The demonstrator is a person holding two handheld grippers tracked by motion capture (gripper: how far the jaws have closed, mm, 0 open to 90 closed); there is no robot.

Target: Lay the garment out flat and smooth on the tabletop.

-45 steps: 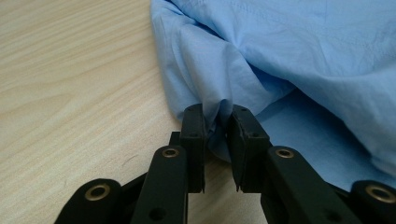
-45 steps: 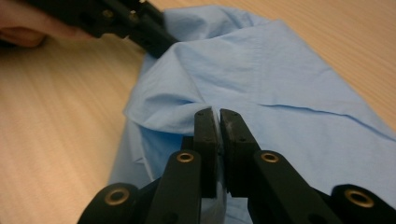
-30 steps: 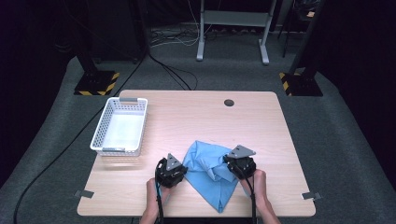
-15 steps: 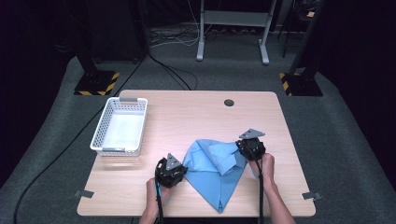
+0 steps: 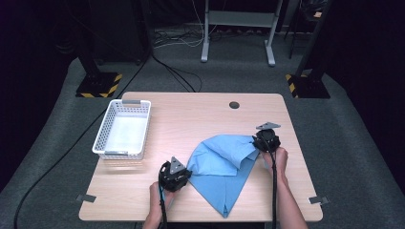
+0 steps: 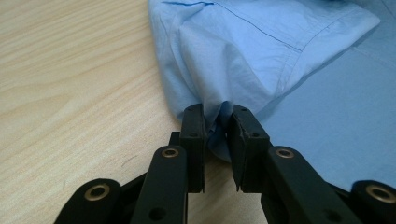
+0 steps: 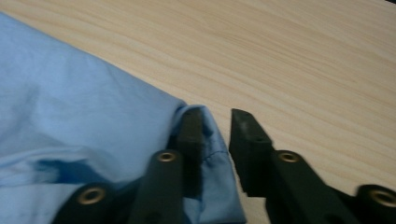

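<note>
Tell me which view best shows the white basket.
The high view: the white basket sits whole at the table's left side, apart from the blue cloth. The two gripper views look along their jaws at cloth and tabletop instead.

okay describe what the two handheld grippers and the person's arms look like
Both the left gripper and right gripper are black, each topped by a grey three-cornered plate and trailing a black cable. Their jaws are flat black bars on linkages with brass-coloured pivot rivets. The forearms are bare, with no sleeves in view.
</note>
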